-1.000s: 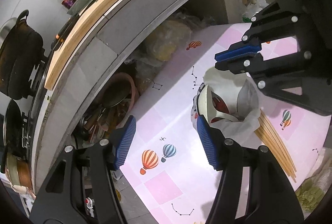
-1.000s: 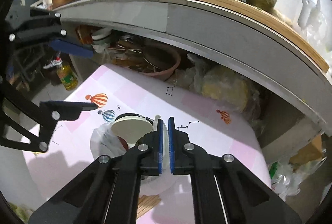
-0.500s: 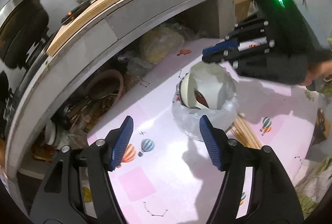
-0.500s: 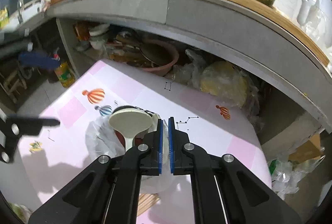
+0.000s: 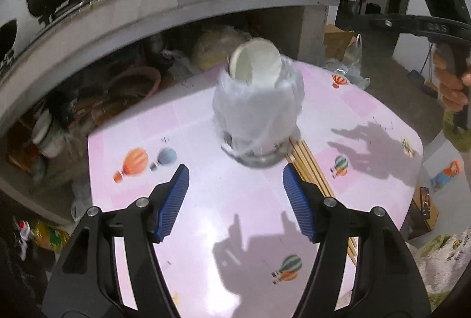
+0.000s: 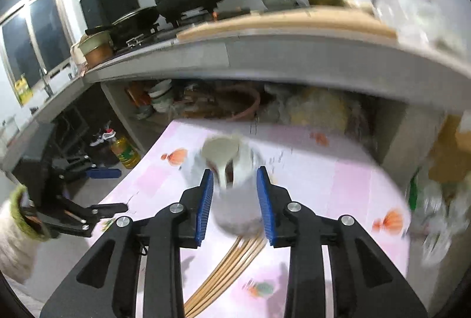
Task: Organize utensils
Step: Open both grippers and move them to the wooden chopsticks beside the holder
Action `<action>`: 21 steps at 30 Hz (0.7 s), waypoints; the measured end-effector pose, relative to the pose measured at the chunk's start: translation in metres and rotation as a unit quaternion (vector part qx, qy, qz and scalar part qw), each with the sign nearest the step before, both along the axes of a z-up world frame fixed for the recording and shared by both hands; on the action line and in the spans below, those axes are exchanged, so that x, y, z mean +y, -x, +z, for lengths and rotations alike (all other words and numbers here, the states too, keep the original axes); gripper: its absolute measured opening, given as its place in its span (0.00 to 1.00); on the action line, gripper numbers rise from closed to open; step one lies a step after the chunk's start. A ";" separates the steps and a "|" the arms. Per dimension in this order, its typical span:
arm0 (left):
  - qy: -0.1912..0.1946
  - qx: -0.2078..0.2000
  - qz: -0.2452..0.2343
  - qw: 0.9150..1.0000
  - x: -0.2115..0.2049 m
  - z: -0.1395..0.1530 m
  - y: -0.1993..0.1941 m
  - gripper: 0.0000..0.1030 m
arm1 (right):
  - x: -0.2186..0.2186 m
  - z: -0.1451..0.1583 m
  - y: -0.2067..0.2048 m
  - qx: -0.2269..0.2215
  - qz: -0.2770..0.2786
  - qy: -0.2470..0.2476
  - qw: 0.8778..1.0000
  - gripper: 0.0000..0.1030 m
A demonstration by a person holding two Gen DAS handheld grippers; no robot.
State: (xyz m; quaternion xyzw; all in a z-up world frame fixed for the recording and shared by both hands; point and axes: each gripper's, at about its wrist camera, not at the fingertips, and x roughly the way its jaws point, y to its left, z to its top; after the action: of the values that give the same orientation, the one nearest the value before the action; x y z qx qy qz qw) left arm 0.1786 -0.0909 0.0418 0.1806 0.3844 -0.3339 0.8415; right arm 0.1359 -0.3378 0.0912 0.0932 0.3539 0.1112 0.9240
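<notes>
Holder [image 5: 259,114], bag-wrapped, upright mid-table [image 5: 206,229], spoon [image 5: 254,63] sticking out; chopsticks [image 5: 309,167] beside base. Film judged slippery, load top-heavy; low body grip advised. Left gripper [image 5: 235,201] spread wide, empty. Right gripper [image 6: 235,201] parted, empty.

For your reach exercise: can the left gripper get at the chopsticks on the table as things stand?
Probably yes. The left gripper is open, and the chopsticks lie uncovered beside the bagged container, just past its right finger.

My tongs [image 5: 235,200] are matt black plastic with ribbed blue pads [image 5: 173,200]. The table [image 5: 206,229] is glossy pink, printed with balloons. A thin, crinkled, translucent plastic bag [image 5: 259,109] wraps a smooth white spoon [image 5: 254,64]. Bare wooden chopsticks [image 5: 309,167] lie beside it.
</notes>
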 end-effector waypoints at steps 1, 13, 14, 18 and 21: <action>0.007 0.006 0.002 1.000 0.002 -0.008 0.006 0.61 | 0.000 -0.010 0.007 0.009 -0.004 -0.009 1.000 0.30; 0.080 0.063 0.024 0.995 -0.024 -0.108 0.057 0.53 | 0.021 -0.167 0.038 0.153 -0.074 -0.087 0.982 0.30; 0.078 0.065 0.024 0.995 -0.028 -0.114 0.059 0.48 | 0.023 -0.174 0.038 0.159 -0.075 -0.087 0.981 0.28; 0.085 0.090 0.026 0.992 -0.044 -0.138 0.061 0.39 | 0.026 -0.193 0.035 0.175 -0.083 -0.082 0.978 0.25; 0.069 0.092 0.025 0.993 -0.058 -0.152 0.062 0.32 | 0.031 -0.203 0.030 0.185 -0.082 -0.079 0.976 0.22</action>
State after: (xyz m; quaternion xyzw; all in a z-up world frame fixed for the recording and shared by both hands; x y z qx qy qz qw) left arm 0.1163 -0.1486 -0.1102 0.0812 0.4404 -0.3537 0.8212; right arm 0.1056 -0.3070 -0.1113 0.2136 0.5001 0.0432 0.8381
